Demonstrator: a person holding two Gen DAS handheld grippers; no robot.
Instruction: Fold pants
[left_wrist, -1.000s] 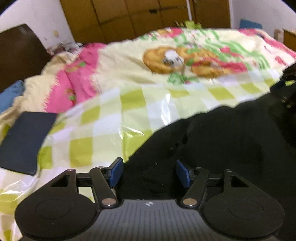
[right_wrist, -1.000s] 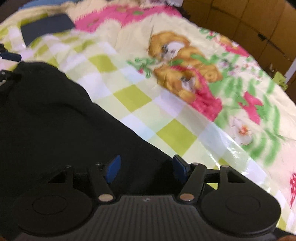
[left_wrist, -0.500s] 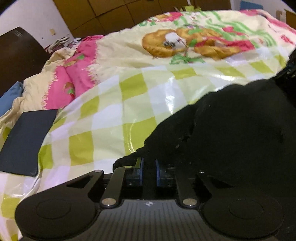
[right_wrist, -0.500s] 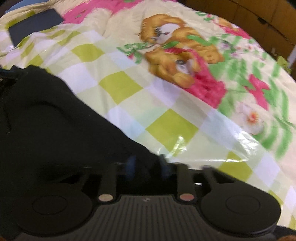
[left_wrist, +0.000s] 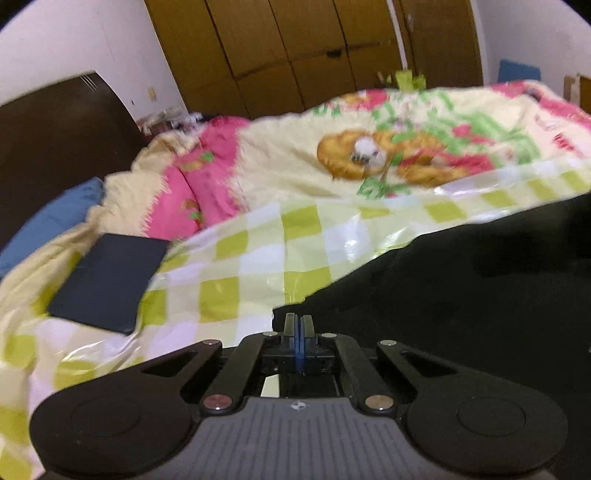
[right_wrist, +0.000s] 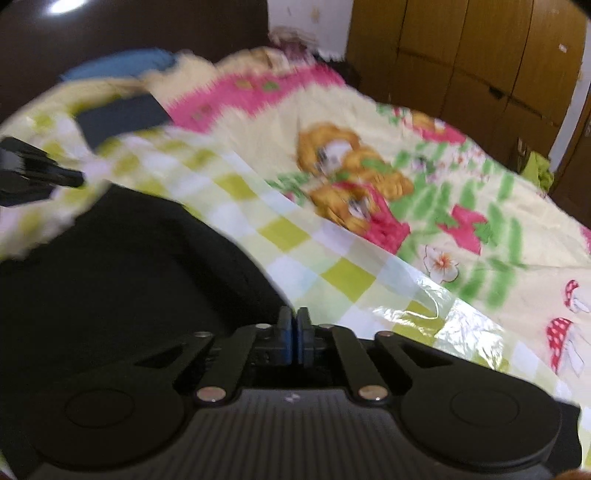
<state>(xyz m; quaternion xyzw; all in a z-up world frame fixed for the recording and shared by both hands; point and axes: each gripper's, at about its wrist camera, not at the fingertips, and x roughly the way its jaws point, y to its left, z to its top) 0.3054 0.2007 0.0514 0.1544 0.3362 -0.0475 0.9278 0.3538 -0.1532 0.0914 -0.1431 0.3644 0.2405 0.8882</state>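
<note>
Both grippers clamped on pants

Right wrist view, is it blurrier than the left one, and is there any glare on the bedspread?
Right wrist view: strong motion smear on the bedspread and the folded dark cloth; shiny glare patch near the right gripper. Left wrist view: softer blur, glare on the checks beside the black pants, which show no detail; left gripper stays sharp.

No words or numbers can be read. Red lettering on the bedspread at the right edge of the left wrist view is too blurred and cut off to make out.
</note>
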